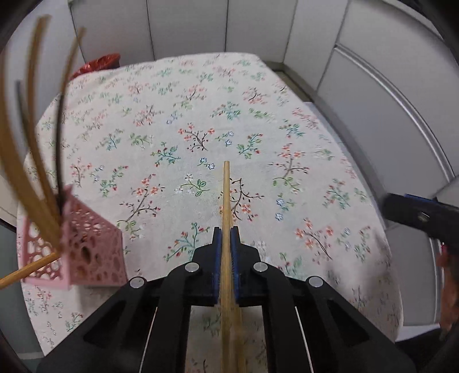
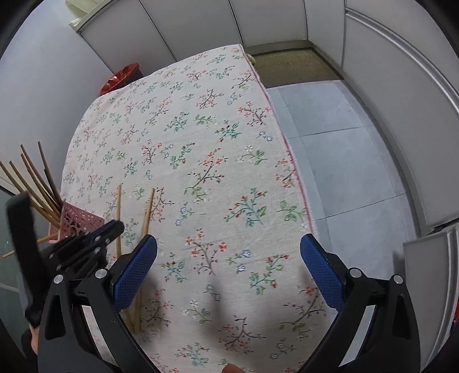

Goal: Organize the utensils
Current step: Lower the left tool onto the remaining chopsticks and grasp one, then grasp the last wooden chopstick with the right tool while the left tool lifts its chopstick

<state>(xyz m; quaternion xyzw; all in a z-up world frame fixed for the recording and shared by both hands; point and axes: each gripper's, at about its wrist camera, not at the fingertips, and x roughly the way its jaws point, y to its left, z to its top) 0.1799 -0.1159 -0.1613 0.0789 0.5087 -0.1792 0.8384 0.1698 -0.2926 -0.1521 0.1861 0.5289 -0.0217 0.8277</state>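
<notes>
My left gripper is shut on a wooden chopstick that points forward over the floral tablecloth. A pink perforated holder stands to its left with several chopsticks leaning out of it. In the right wrist view the holder sits at the table's left edge, the left gripper is beside it, and a chopstick lies on the cloth. My right gripper is open and empty above the cloth.
A red bin stands beyond the table's far left corner. White cabinet panels surround the table. The tablecloth's right edge drops to a grey tiled floor. The right gripper shows at the right edge.
</notes>
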